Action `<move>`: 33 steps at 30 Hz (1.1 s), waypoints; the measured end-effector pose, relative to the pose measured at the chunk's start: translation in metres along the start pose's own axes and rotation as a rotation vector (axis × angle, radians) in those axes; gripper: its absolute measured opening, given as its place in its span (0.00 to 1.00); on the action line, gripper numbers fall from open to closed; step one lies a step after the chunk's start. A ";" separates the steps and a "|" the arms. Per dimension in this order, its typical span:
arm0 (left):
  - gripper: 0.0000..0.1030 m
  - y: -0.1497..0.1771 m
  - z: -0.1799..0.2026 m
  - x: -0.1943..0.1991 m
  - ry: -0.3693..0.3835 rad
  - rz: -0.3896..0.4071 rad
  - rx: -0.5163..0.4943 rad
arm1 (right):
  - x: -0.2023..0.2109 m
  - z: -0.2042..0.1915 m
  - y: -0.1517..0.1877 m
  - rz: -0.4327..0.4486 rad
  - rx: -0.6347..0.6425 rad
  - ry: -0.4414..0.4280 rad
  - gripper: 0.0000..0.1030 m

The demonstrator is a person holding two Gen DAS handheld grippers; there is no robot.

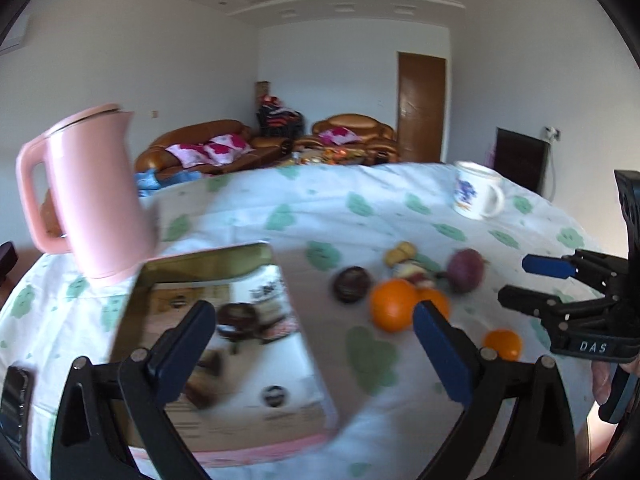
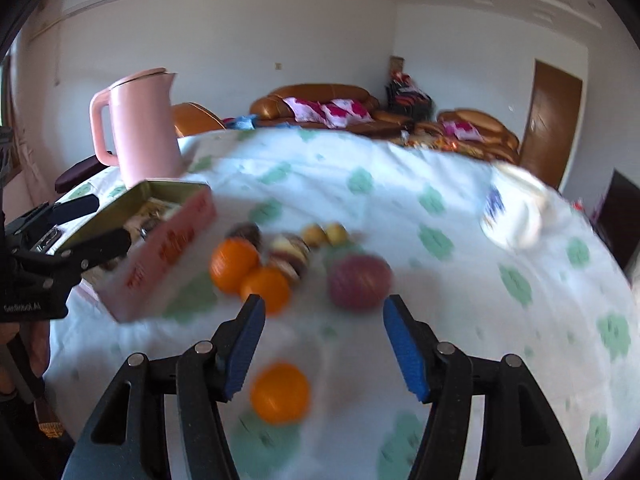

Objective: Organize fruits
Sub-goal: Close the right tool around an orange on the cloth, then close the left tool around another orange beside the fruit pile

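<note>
Fruits lie loosely on the flowered tablecloth [image 1: 360,200]: two oranges [image 2: 234,264] side by side, a lone orange [image 2: 280,392], a purple round fruit [image 2: 360,280], a dark one [image 1: 351,283] and small yellow ones [image 2: 324,234]. An open tin box [image 1: 224,340] with pink sides lies to their left. My left gripper [image 1: 316,320] is open wide over the box's right edge, holding nothing. My right gripper [image 2: 324,308] is open too. The lone orange sits on the cloth under the gap between its pads, untouched by them. Both views are blurred.
A pink kettle [image 1: 92,196] stands at the back left behind the box. A white printed mug [image 1: 478,194] stands at the far right. A dark phone [image 1: 14,404] lies at the near left edge. Sofas and a door are beyond the table.
</note>
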State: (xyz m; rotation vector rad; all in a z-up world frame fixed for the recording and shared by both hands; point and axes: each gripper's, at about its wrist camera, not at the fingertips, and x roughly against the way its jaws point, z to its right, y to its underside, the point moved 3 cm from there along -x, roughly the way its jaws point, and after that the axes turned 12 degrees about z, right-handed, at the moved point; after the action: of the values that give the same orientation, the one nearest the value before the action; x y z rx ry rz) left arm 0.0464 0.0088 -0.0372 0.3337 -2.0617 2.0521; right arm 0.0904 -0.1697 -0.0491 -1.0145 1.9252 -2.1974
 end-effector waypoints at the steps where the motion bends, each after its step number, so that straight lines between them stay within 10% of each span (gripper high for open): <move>1: 0.98 0.002 0.007 -0.003 0.009 -0.010 -0.008 | 0.003 0.003 0.007 -0.011 -0.006 -0.005 0.61; 16: 0.98 0.012 0.049 -0.019 0.065 -0.068 -0.066 | -0.003 -0.016 0.041 -0.103 -0.035 -0.193 0.60; 20: 0.98 0.011 0.048 -0.021 0.070 -0.075 -0.049 | -0.009 -0.023 0.048 -0.137 -0.026 -0.223 0.37; 33: 0.96 0.003 0.054 -0.038 0.109 -0.072 -0.050 | -0.007 -0.003 0.025 -0.059 -0.024 -0.100 0.36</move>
State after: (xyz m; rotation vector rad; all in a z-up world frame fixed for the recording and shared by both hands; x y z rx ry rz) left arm 0.0819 -0.0447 -0.0515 0.2766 -2.0031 1.9298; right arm 0.0850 -0.1697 -0.0749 -1.1763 1.9064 -2.1143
